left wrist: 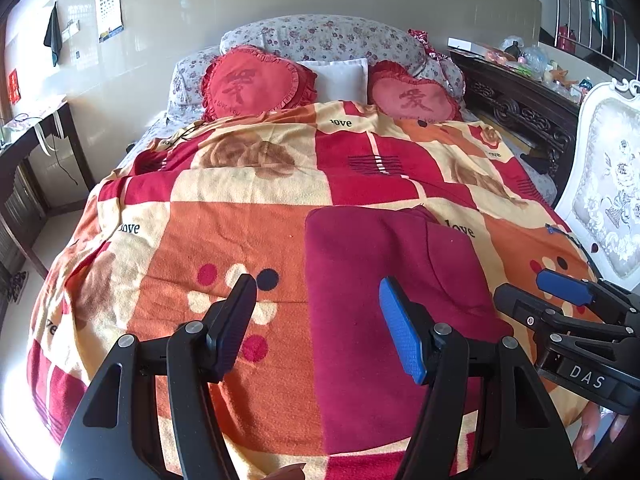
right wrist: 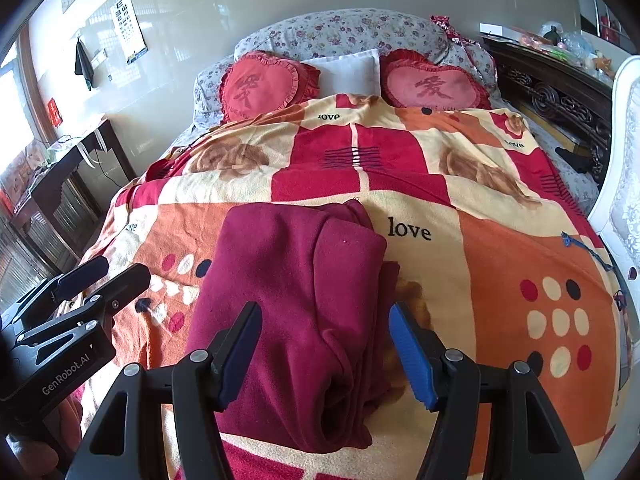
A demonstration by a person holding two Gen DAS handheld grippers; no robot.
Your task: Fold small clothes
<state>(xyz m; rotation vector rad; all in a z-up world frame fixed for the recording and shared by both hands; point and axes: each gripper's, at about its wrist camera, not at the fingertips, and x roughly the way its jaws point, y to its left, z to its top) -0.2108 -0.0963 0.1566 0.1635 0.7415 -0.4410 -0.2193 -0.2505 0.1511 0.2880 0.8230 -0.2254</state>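
Maroon garment lies folded on blanket, one fold apparently done. Left gripper and right gripper both hover wide, empty. Next: regrip near hem, fold again.

We see the folded garment lying on the blanket, with two heart cushions behind it, a pillow between them.

the folded maroon garment runs under the right hand-held gripper, so its near edge is out of sight. clutter on the dark sideboard is too small to name. the white chair is cut off by the frame edge. the eye chart has unreadable lower rows.
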